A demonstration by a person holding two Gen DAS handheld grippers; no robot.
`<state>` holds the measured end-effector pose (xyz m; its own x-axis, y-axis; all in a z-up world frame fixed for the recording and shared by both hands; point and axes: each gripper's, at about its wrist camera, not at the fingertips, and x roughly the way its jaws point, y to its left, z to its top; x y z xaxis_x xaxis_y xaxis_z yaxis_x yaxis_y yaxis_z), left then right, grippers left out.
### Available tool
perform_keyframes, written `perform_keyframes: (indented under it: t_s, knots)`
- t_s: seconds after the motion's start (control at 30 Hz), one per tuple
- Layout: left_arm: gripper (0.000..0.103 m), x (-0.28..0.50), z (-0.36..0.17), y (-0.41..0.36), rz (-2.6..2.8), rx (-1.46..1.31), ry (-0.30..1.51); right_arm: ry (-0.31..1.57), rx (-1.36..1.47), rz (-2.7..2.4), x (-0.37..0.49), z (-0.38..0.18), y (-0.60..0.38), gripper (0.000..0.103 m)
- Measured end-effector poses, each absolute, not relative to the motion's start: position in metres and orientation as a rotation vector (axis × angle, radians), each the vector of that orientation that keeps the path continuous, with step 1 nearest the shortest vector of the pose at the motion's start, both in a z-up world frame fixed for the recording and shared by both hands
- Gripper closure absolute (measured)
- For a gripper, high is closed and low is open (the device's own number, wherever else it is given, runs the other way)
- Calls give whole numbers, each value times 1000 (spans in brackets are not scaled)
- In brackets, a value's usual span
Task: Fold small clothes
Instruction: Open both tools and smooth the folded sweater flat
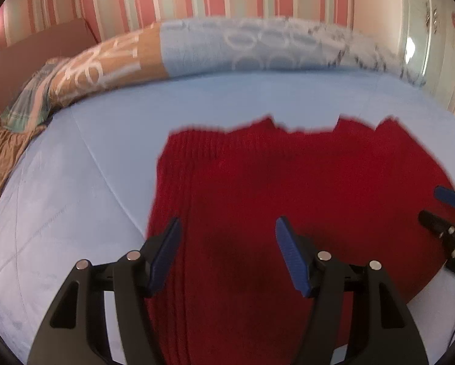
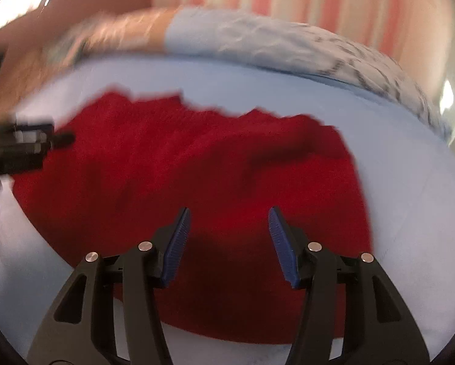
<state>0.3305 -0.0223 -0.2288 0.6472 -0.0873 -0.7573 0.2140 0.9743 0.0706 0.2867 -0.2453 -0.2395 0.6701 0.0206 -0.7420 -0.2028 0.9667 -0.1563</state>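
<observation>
Hand-held grippers point(image 1: 227, 222) point(image 2: 229, 213) angled down, parted, over sweater point(image 1: 288, 182).

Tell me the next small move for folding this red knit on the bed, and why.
Probably lower the left hand-held gripper onto the near left edge of the red knit garment and close. Both it and the right hand-held gripper are open and empty above the garment, which lies spread on the blue bedsheet.

Two black hand-held grippers with blue pads

Left gripper point(image 1: 227, 228) and right gripper point(image 2: 229, 217): angular black arms with cut-out slots, round silver pivot pins, ribbed blue fingertips point(image 1: 291, 255)
</observation>
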Motion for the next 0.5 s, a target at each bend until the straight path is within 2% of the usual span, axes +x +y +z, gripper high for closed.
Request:
perform_keyframes:
  t_s: [0.07, 0.2, 0.27, 0.3, 0.4, 0.5]
  knots:
    - [36, 334, -242, -14, -157, 143, 879, 846, -262, 85, 290, -248, -248, 50]
    - [36, 340, -251, 6, -167, 105, 898, 879, -41, 14, 290, -253, -308, 52]
    - [36, 342, -249, 14, -163, 92, 887, 879, 110, 43, 286, -256, -338, 71]
    - [36, 342, -250, 18, -167, 74, 893, 884, 171, 55, 282, -257, -346, 74]
    - [37, 340, -252, 22, -177, 45, 895, 890, 292, 107, 279, -263, -360, 74]
    - [37, 333, -239, 21, -166, 42, 866, 868, 293, 108, 277, -245, -354, 67]
